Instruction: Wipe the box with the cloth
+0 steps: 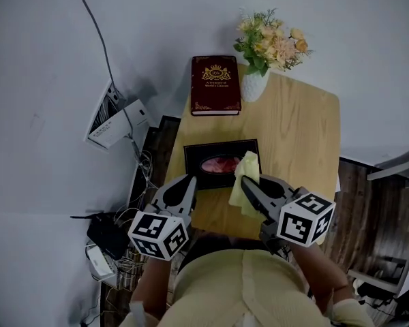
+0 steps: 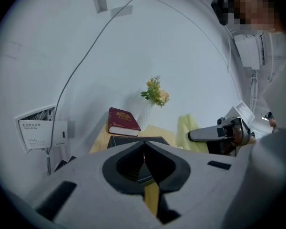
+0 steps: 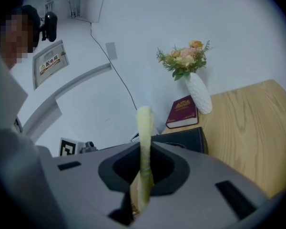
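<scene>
Wooden table (image 1: 301, 142) with dark box (image 1: 195, 159), red book (image 1: 215, 85), white vase (image 1: 254, 86).

The cloth (image 1: 244, 182) and the right gripper (image 1: 251, 184) cover the box's (image 1: 211, 150) near right corner, and the left gripper (image 1: 188, 182) overlaps its near left edge. In the left gripper view, that gripper's own body hides most of the box. The table's (image 1: 300, 135) near edge is lost behind the person's torso (image 1: 245, 285). The gold print on the book (image 1: 215, 84) is too small to read.
</scene>
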Demonstrator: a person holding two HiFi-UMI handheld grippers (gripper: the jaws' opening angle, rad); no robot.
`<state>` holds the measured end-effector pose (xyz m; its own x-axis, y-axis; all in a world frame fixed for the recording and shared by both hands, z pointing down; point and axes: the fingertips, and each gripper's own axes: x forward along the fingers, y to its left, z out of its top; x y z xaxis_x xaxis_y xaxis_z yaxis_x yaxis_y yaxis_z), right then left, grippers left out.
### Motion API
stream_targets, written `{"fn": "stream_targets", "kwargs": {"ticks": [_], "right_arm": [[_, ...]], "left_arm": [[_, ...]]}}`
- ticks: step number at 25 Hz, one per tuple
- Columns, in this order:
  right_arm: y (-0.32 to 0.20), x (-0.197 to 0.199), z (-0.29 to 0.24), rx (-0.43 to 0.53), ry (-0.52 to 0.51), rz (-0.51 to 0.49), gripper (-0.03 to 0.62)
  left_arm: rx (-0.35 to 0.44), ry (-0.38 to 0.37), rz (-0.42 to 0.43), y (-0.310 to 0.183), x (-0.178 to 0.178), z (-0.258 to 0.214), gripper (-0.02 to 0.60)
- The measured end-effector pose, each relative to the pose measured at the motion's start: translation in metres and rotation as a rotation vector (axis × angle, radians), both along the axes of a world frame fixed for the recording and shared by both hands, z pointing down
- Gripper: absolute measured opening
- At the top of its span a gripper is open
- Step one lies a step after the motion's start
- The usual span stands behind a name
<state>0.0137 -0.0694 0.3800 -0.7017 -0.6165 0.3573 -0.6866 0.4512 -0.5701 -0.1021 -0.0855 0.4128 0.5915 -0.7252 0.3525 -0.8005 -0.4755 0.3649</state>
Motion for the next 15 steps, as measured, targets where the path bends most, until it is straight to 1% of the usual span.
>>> {"fn": "stream_targets", "kwargs": {"ticks": [5,9,12,15], "right_arm": [[0.012,-0.036,0.003,-0.011,-0.029,-0.124,0.041],[0.027,-0.069,0.009,-0.02,-0.041,-0.244,0.041],[0.04,-0.093,0.022,-0.032,-0.02,-0.331,0.041],[0.052,-0.113,0.04,-0.035,0.025,-0.403,0.041]], "left_arm": [[-0.003,-0.001,-0.073,0.012,-0.022,0.0,0.021],[-0.014,0.008,-0.152,0.023,-0.045,0.002,0.021],[-0.024,-0.006,-0.204,0.035,-0.062,0.006,0.021],[-0.043,-0.005,-0.259,0.048,-0.078,0.011,0.021]]}}
